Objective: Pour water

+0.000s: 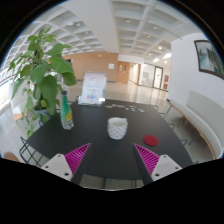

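The tool is spread, holding nothing. The white ribbed cup stands upright on the dark desk, straight ahead beyond the fingers; the green-capped clear bottle stands farther left.

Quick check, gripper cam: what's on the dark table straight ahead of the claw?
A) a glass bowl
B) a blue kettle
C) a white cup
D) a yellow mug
C: a white cup stands on the dark table beyond the open claw, with a bottle off to its left and a small red thing to its right.
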Action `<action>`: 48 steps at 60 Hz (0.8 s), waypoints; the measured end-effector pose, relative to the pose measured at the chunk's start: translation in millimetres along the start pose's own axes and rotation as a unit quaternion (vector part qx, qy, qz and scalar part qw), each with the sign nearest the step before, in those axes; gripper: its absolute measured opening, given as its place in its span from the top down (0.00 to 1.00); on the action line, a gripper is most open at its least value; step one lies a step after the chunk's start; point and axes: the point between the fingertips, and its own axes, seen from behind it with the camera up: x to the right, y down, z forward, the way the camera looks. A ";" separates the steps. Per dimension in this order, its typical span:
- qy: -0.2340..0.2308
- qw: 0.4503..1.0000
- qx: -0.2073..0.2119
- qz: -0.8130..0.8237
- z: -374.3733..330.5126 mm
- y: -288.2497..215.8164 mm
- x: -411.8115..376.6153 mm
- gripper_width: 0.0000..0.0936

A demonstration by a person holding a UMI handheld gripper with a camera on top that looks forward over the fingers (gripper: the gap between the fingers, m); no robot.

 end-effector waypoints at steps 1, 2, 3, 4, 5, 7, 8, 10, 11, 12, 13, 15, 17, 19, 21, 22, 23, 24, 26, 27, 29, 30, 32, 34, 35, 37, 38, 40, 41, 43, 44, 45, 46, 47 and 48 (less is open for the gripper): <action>-0.006 1.000 0.002 0.000 2.5 -3.0 -11.7 0.08; -0.012 1.000 0.004 -0.001 5.5 -5.9 -22.7 0.08; -0.017 1.000 0.007 -0.001 8.9 -9.3 -34.5 0.08; -0.022 1.000 0.009 0.000 12.5 -13.4 -46.8 0.08; -0.027 1.000 0.011 0.001 16.6 -17.3 -58.0 0.08; -0.034 0.999 0.018 0.005 25.7 -25.7 -80.8 0.08; -0.038 0.999 0.021 0.006 30.8 -29.5 -91.7 0.08; -0.045 0.999 0.026 0.008 41.7 -36.7 -113.2 0.08; -0.048 0.998 0.028 0.009 47.4 -40.5 -123.8 0.08; -0.051 0.998 0.030 0.010 53.6 -44.3 -134.0 0.08; -0.053 0.998 0.033 0.011 59.5 -48.0 -143.5 0.08; -0.056 0.998 0.039 0.014 72.6 -55.9 -161.1 0.08; -0.057 0.997 0.045 0.016 87.4 -63.3 -177.2 0.08; -0.056 0.997 0.050 0.016 103.4 -70.4 -192.0 0.08; -0.054 0.997 0.053 0.016 120.0 -75.9 -204.8 0.08; -0.052 0.997 0.055 0.016 129.5 -77.7 -211.3 0.08; -0.050 0.997 0.057 0.016 137.9 -80.0 -216.6 0.08; -0.049 0.997 0.059 0.015 146.8 -81.7 -221.5 0.08; -0.045 0.997 0.061 0.010 163.5 -84.6 -230.6 0.08; -0.042 0.997 0.061 0.008 171.8 -85.1 -233.8 0.08; -0.035 0.997 0.062 0.001 187.7 -86.1 -238.3 0.09; -0.031 0.998 0.062 -0.002 195.5 -85.9 -239.9 0.09; -0.025 0.998 0.063 -0.006 210.0 -86.9 -241.8 0.09; -0.020 0.998 0.062 -0.010 224.5 -86.4 -245.2 0.08; -0.018 0.998 0.061 -0.010 231.3 -86.0 -246.4 0.09; -0.015 0.998 0.058 -0.010 242.9 -84.6 -248.0 0.10; -0.013 0.998 0.056 -0.009 247.8 -83.2 -248.4 0.12; -0.011 0.999 0.053 -0.006 256.3 -78.3 -249.0 0.13; -0.011 0.999 0.052 -0.004 261.1 -77.5 -249.6 0.15; -0.012 0.999 0.050 -0.003 266.7 -75.8 -251.5 0.18; -0.013 0.999 0.051 -0.002 269.3 -75.2 -252.2 0.20; -0.013 0.999 0.051 -0.002 271.3 -74.9 -252.8 0.24; -0.013 0.999 0.053 -0.002 273.1 -74.6 -253.1 0.25; -0.012 0.998 0.055 -0.001 274.5 -74.5 -252.6 0.32; -0.009 0.998 0.058 0.000 275.6 -75.0 -251.1 0.39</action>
